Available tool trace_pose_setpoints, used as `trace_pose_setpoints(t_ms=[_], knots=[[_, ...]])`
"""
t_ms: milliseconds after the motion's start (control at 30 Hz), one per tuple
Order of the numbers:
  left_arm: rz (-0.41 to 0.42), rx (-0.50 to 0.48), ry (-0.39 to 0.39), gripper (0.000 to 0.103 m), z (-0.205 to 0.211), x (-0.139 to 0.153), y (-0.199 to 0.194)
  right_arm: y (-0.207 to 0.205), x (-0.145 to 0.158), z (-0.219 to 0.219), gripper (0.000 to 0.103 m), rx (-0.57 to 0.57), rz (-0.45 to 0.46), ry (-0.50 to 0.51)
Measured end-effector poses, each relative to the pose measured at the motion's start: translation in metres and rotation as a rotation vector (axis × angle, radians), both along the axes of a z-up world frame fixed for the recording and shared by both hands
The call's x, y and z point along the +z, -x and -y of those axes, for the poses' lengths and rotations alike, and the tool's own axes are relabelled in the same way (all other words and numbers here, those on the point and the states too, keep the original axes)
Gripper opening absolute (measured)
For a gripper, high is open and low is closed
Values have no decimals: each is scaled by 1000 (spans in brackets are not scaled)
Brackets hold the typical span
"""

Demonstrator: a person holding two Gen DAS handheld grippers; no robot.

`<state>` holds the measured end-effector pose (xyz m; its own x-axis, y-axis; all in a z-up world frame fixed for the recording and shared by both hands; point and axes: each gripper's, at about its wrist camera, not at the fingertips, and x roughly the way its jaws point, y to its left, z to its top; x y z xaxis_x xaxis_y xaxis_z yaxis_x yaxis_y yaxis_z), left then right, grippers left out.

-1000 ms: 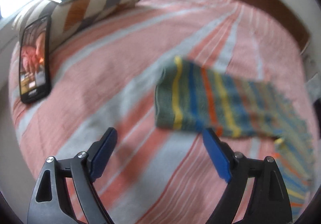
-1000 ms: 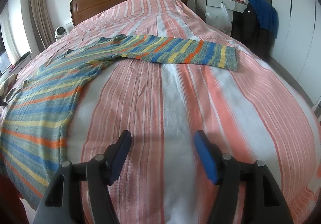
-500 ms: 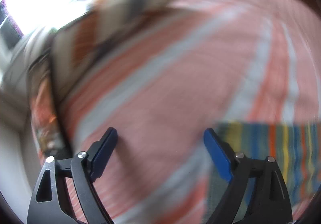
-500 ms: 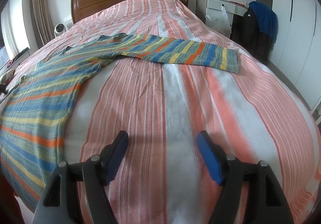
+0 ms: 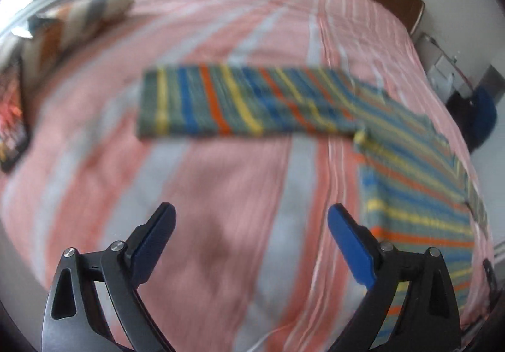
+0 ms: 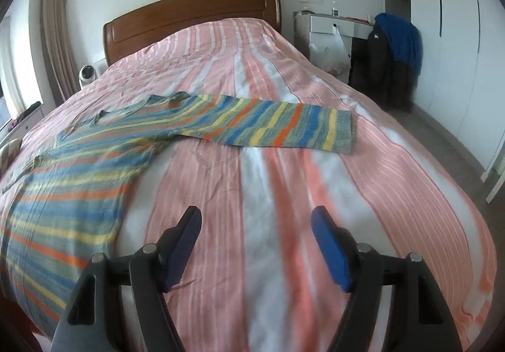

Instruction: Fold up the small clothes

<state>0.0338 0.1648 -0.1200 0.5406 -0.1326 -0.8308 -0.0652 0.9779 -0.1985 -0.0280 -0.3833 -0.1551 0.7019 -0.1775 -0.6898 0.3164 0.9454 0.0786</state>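
Note:
A striped sweater in blue, yellow, orange and grey-green lies flat on the pink-and-white striped bed. In the left wrist view its left sleeve (image 5: 240,102) stretches across the middle and its body (image 5: 413,194) runs down the right side. In the right wrist view the other sleeve (image 6: 277,126) reaches right and the body (image 6: 72,191) fills the left. My left gripper (image 5: 251,216) is open and empty above bare bedspread, short of the sleeve. My right gripper (image 6: 255,216) is open and empty above bare bedspread, short of its sleeve.
A striped pillow (image 5: 72,20) and a phone with a lit screen (image 5: 11,118) lie at the bed's left edge. A wooden headboard (image 6: 192,17) stands at the far end. A white desk (image 6: 334,27) and a chair with dark clothes (image 6: 391,58) stand right of the bed.
The left gripper has swung fast, first off towards the pillow, then back right, so the sleeve now lies ahead of it. The right gripper has moved slightly forward. Both stay open.

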Motion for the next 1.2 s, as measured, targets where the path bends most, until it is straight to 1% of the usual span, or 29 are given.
trace_pose_setpoints(t_ms=[33,100,133,167,233,333,500,767,1033,1133,1200], knots=[[-16,20,14,97,0,-11,-1,-1,-3,3,72,-3,-9,-6],[9,33,15,99,2,-16,3,-2,-13,6,72,-10,-38,-14],[18,22,-3,99,4,-19,2,-3,-20,8,72,-9,-66,-17],[23,12,-19,101,10,-20,8,-2,-24,8,72,-3,-73,-14],[35,-4,-73,102,19,-22,12,-1,-26,6,73,2,-69,-4],[42,-8,-135,102,21,-23,20,-3,-30,6,79,-3,-65,-18],[46,3,-117,102,15,-25,20,-5,-33,2,81,1,-65,-1],[50,3,-146,103,17,-28,20,-5,-38,-4,85,1,-59,36],[57,4,-185,103,25,-31,18,-5,-39,-6,86,0,-51,54],[55,2,-195,102,27,-25,19,-5,-39,-7,86,0,-50,57],[85,-16,-173,102,30,-19,24,-5,-39,-7,87,0,-49,58]])
